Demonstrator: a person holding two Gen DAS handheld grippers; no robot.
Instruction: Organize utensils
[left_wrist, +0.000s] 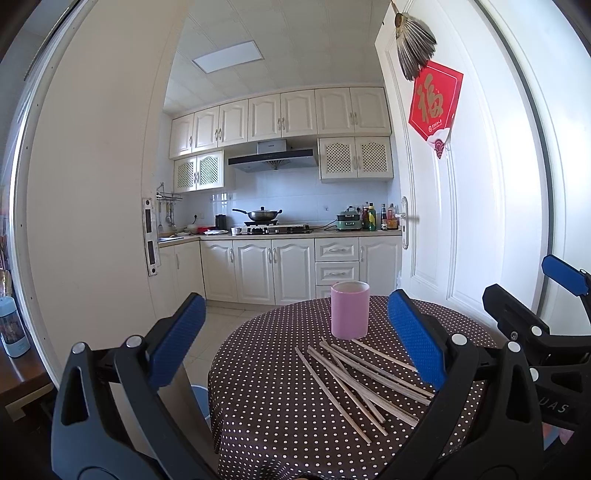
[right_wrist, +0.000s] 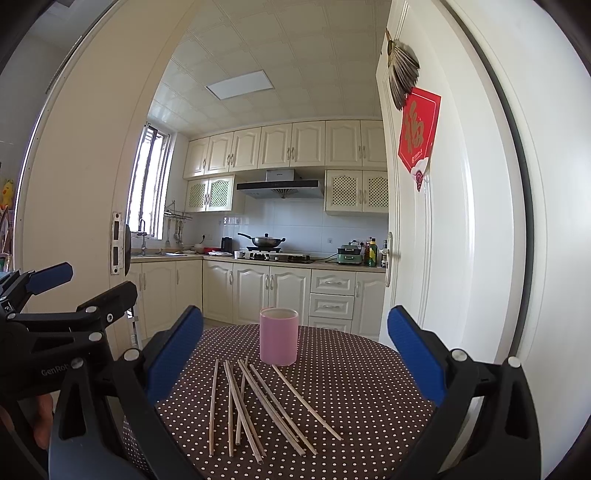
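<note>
Several wooden chopsticks (left_wrist: 364, 380) lie loose on a round table with a brown polka-dot cloth (left_wrist: 273, 398). A pink cylindrical cup (left_wrist: 349, 309) stands upright just behind them. In the right wrist view the chopsticks (right_wrist: 258, 402) lie in front of the pink cup (right_wrist: 278, 335). My left gripper (left_wrist: 295, 343) is open and empty, held above the table's near edge. My right gripper (right_wrist: 295, 354) is open and empty, also short of the chopsticks. Each gripper shows at the edge of the other's view.
The table cloth (right_wrist: 369, 398) hangs over the round edge. A white door (left_wrist: 461, 206) with a red hanging stands to the right. A kitchen with white cabinets (left_wrist: 273, 269) lies behind. A wooden surface with a small bottle (left_wrist: 13, 325) is at the left.
</note>
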